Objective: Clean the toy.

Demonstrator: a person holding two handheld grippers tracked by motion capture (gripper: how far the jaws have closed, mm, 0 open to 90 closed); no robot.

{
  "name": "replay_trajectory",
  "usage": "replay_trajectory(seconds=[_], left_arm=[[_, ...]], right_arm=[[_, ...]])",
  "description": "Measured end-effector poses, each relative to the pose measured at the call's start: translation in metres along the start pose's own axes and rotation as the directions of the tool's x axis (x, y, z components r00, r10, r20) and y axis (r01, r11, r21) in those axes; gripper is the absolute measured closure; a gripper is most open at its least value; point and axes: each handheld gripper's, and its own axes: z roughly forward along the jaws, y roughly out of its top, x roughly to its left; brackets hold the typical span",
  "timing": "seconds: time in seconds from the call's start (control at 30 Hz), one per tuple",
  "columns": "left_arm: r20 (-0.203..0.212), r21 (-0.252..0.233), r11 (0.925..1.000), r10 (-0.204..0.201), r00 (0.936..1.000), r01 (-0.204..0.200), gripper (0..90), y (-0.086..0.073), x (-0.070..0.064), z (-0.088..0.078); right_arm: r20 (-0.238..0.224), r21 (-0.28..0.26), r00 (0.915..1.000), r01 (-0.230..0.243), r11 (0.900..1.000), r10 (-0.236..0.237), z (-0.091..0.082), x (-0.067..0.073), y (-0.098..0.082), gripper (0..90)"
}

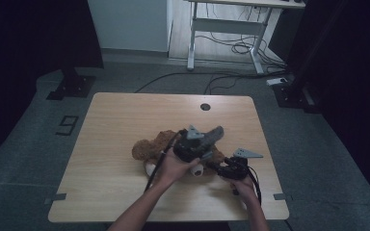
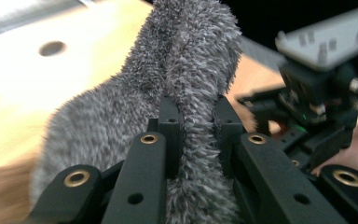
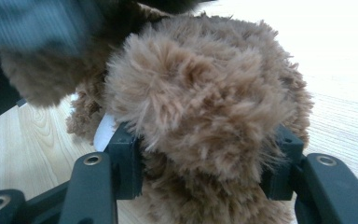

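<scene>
A brown plush toy (image 1: 149, 147) lies on the wooden table (image 1: 111, 120), with pale feet toward the near edge. My left gripper (image 1: 205, 142) is over the toy, shut on a grey fuzzy piece of fabric (image 1: 215, 134) that sticks up and to the right. In the left gripper view the grey fabric (image 2: 186, 70) is pinched tight between the two pads of my left gripper (image 2: 194, 122). My right gripper (image 1: 220, 164) sits to the right of the toy. In the right gripper view my right gripper (image 3: 205, 156) has its jaws pressed on both sides of a round furry part of the toy (image 3: 205, 93).
A round cable hole (image 1: 205, 106) sits near the table's far edge. Beyond the table, on the grey floor, stands a white desk frame (image 1: 226, 26) with loose cables. In the left gripper view the other hand's gripper (image 2: 317, 107) is close on the right.
</scene>
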Motion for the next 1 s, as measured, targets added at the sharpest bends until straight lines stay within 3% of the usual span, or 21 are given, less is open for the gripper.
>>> replay_trajectory(seconds=[0.07,0.13,0.2,0.4,0.8,0.93,1.0], left_arm=[[0.002,0.041,0.9990,0.017,0.9999,-0.017,77.6,-0.006,-0.005,0.015],[0.011,0.023,0.9997,-0.004,0.9999,0.003,77.6,-0.013,-0.002,0.017],[0.011,0.009,0.9996,-0.026,0.9996,0.026,77.7,-0.016,0.004,0.013],[-0.064,0.011,0.9987,-0.050,0.9967,0.051,77.7,-0.031,0.026,-0.008],[-0.086,-0.031,0.9973,-0.069,0.9939,0.066,77.7,-0.044,0.044,-0.038],[-0.128,-0.059,0.9939,-0.099,0.9868,0.093,77.5,-0.049,0.059,-0.057],[-0.177,-0.053,0.9910,-0.130,0.9755,0.123,77.5,-0.059,0.077,-0.070]], right_arm=[[0.003,-0.001,1.0000,-0.002,1.000,0.002,0.000,0.001,0.000,43.4],[0.009,0.008,1.0000,0.002,1.000,-0.002,0.000,0.000,0.000,43.4],[0.004,0.007,1.0000,-0.002,1.000,0.002,0.000,-0.001,0.000,43.4],[0.004,0.004,1.0000,0.000,1.000,0.000,0.000,-0.001,0.000,43.5],[-0.003,0.007,1.0000,0.005,1.000,-0.005,0.000,0.000,0.000,43.4],[-0.004,0.004,1.0000,0.000,1.000,0.000,0.000,-0.001,0.000,43.4],[-0.006,0.004,1.0000,-0.007,1.000,0.007,0.000,-0.002,0.000,43.3]])
